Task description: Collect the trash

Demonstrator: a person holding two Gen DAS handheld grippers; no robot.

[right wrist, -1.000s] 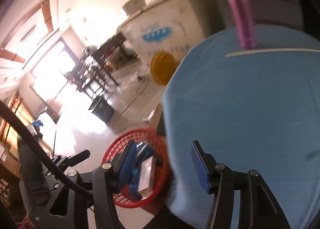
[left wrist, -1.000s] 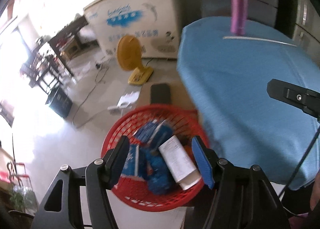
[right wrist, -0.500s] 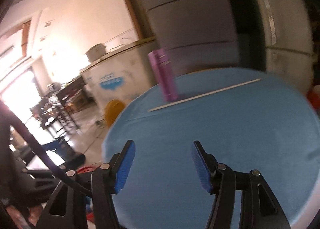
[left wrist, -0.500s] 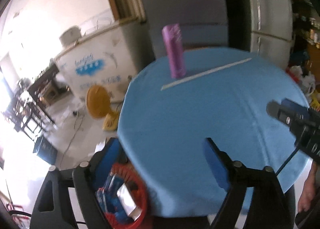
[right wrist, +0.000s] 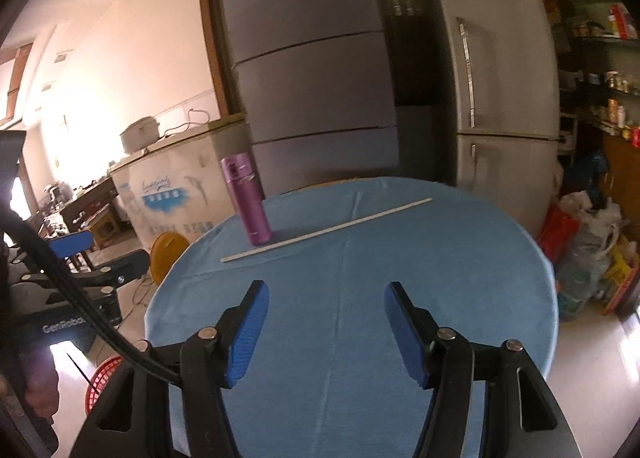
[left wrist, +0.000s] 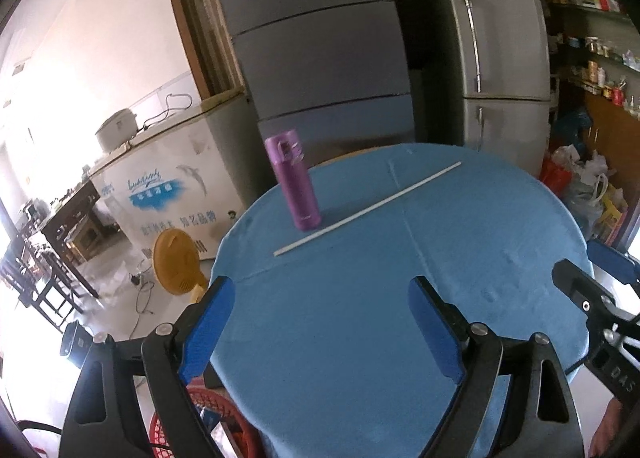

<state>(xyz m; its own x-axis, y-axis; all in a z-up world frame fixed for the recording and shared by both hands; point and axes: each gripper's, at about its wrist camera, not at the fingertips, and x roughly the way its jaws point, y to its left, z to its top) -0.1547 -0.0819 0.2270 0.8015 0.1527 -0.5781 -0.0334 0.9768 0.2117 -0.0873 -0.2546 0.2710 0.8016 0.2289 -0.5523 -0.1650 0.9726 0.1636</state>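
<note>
Both tongs, left (left wrist: 320, 322) and right (right wrist: 326, 328), were opening with nothing between them. Trash lay in the red basket (left wrist: 224, 422) by the tabletop (left wrist: 400, 278), which held only a bottle (left wrist: 294, 181) and stick (left wrist: 368, 209); collecting looked nearly done.

right tongs (right wrist: 326, 332): jaws opening, nothing between them
surface (right wrist: 460, 278): round, blue cloth
flask (right wrist: 246, 197): purple, upright at far left
stick (right wrist: 326, 230): white, long (lying just beside the flask)
basket (right wrist: 102, 382): red, on floor, lower left
left tongs (right wrist: 76, 250): at left edge
</note>
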